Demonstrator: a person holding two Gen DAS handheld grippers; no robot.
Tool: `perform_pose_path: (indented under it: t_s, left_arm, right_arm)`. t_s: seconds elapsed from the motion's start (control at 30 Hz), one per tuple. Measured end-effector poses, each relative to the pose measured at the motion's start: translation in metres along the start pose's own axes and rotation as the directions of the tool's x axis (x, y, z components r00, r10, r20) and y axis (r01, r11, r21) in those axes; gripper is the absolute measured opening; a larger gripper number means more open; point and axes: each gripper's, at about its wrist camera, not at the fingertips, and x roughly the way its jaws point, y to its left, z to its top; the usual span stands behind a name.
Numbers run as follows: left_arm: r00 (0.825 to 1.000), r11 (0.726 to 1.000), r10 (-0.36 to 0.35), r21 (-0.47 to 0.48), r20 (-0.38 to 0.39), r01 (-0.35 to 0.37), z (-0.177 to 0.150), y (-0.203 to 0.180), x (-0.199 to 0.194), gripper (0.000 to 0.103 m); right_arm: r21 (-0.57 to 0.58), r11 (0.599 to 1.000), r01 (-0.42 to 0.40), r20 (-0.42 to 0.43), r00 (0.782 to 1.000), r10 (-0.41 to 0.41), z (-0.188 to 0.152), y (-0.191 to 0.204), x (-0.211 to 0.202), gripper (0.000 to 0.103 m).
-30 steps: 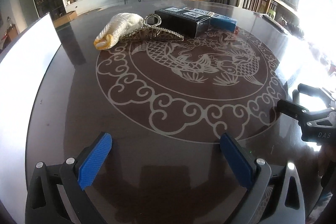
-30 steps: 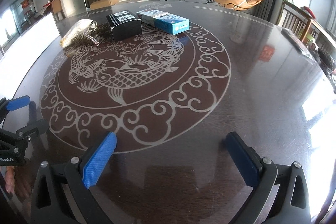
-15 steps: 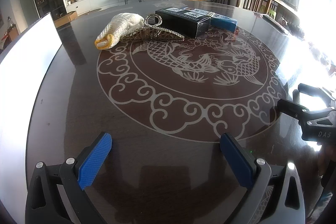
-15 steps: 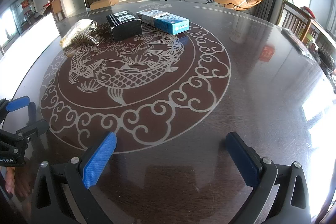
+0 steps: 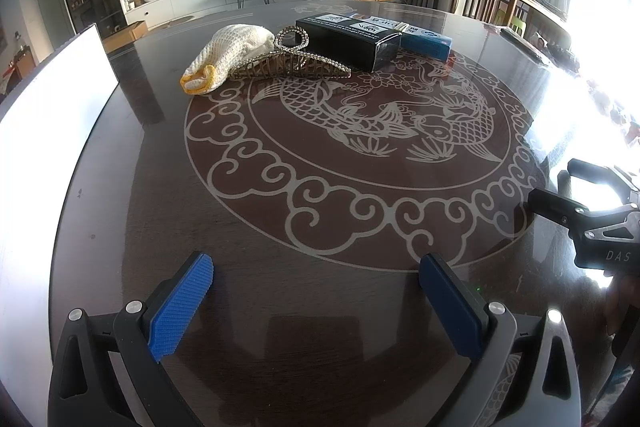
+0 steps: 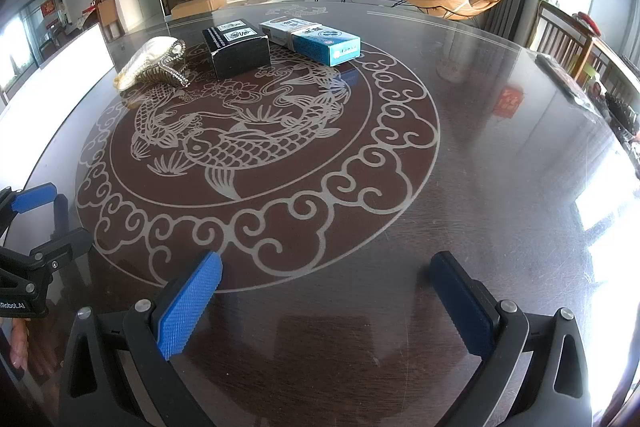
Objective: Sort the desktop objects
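Left gripper [image 5: 316, 291] and right gripper [image 6: 326, 285]: jaws spread wide, empty, low over the dark round carp-patterned table [image 6: 500, 163]. Far ahead lie a cream knitted pouch [image 5: 228, 55], rhinestone hair claw [image 5: 292, 61], black carton [image 6: 236, 45] and blue-white carton [image 6: 316, 41].

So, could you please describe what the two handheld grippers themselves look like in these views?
Both are matching two-finger tools. The left gripper and right gripper have black angular frames with triangular cut-outs and silver screws. Their fingers carry blue ribbed pads. White lettering marks the bodies: "DAS" on the right one seen from the left camera, "RobotAI" on the left. No cables or sleeves show.
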Motion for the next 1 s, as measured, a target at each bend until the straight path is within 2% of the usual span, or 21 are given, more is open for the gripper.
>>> perform_pose_path:
  t_s: [0.6,0.77,0.87,1.0]
  left_arm:
    - [1.000,1.000,0.003,0.000,-0.002,-0.003,0.000,0.002,-0.001,0.103]
    - [1.000,0.999,-0.021,0.040,-0.011,0.022,-0.006,0.003,-0.005,0.103]
    - [0.998,0.994,-0.056,0.087,-0.033,0.059,-0.008,0.009,-0.007,0.103]
    - [0.996,0.995,-0.038,0.089,-0.080,0.045,0.012,0.022,0.004,0.103]
  right_arm:
    - [0.000,1.000,0.000,0.000,1.000,0.000,0.000,0.000,0.000,0.103]
    - [-0.001,1.000,-0.001,0.000,1.000,0.001,0.000,0.000,0.000,0.103]
    - [-0.001,1.000,-0.001,0.000,1.000,0.001,0.000,0.000,0.000,0.103]
    - [-0.001,1.000,-0.001,-0.001,1.000,0.001,0.000,0.000,0.000,0.103]
